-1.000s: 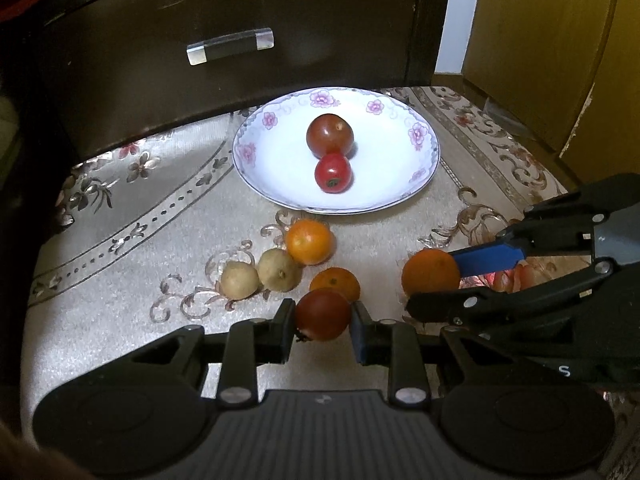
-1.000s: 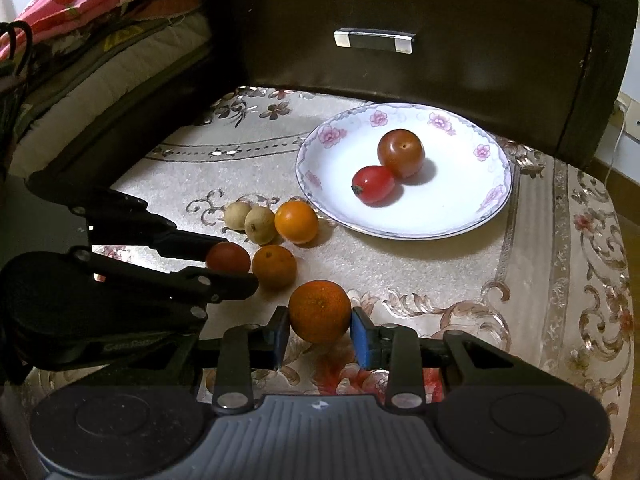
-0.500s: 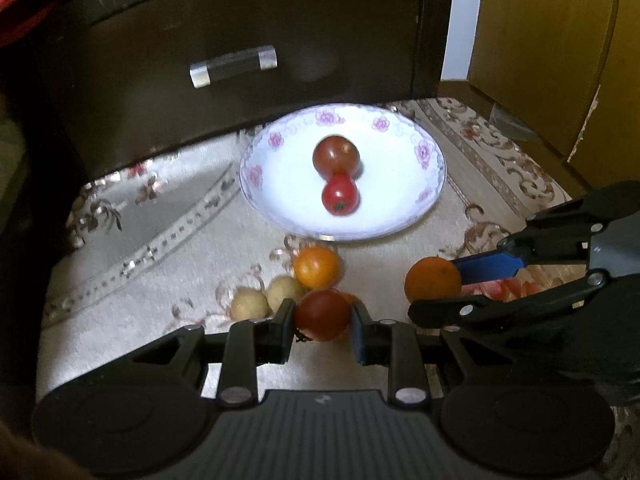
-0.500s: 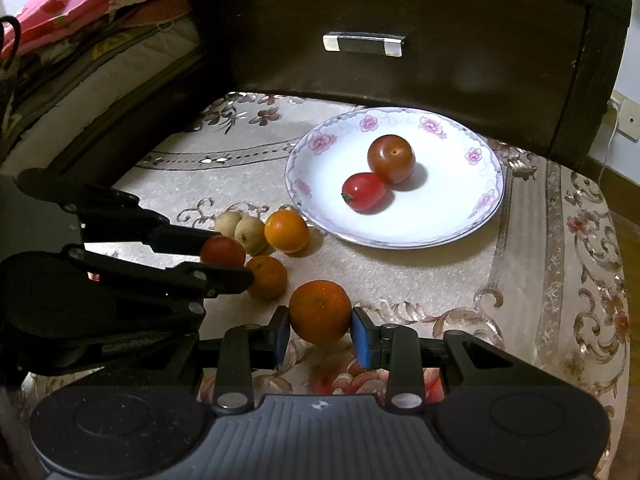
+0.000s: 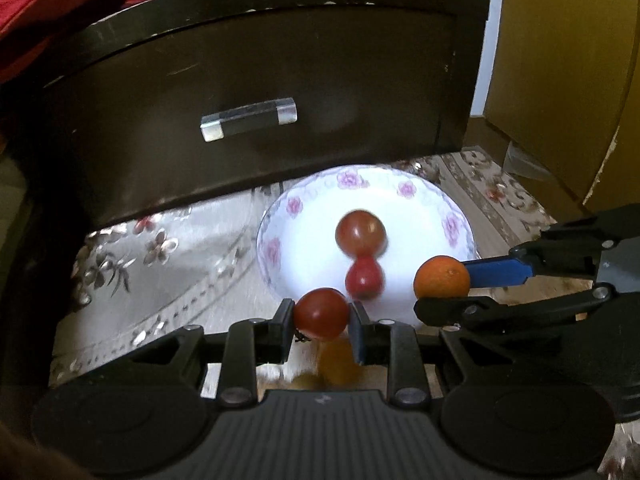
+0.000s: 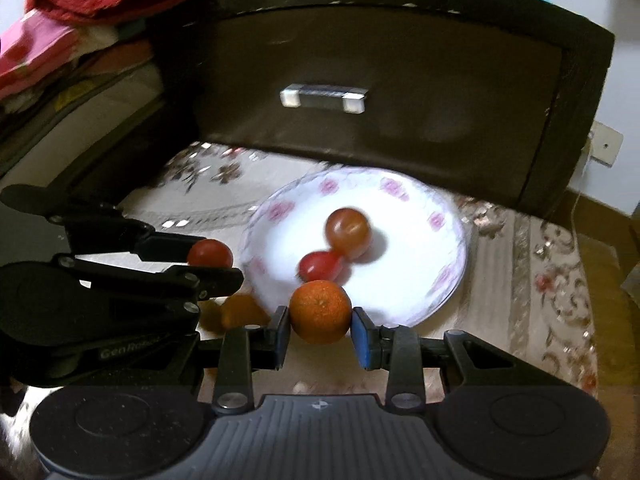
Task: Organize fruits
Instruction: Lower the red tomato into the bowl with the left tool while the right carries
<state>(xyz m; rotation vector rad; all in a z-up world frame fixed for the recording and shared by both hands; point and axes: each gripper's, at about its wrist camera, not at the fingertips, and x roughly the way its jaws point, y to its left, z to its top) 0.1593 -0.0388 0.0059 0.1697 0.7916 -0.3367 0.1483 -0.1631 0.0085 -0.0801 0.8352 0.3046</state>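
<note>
1. Left wrist view: the left gripper (image 5: 321, 314) is clamped on a dark red tomato (image 5: 321, 313), held in the air just short of the near rim of the flowered plate (image 5: 460, 220).
2. Same view: the plate sits toward the far edge of the patterned cloth (image 5: 160, 280), right in front of the dark drawer front (image 5: 260, 100). Two red fruits (image 5: 361, 234) already lie touching in its middle, blurred.
3. Same view: the right gripper (image 5: 444, 288) comes in from the right side, pinching an orange (image 5: 441, 277) over the plate's near right rim. Below the left fingers two blurred fruits (image 5: 336, 362) lie on the cloth.
4. Right wrist view: the right gripper's jaws are closed against both sides of the orange, which hangs at the plate's near rim.
5. Same view: the left gripper with its tomato is at the plate's left rim. A blurred orange fruit (image 6: 240, 308) is on the cloth nearby.
6. Progress, as I judge it: two fruits are plated, two more are carried and not yet released, and at least two on the cloth remain to be fetched.
</note>
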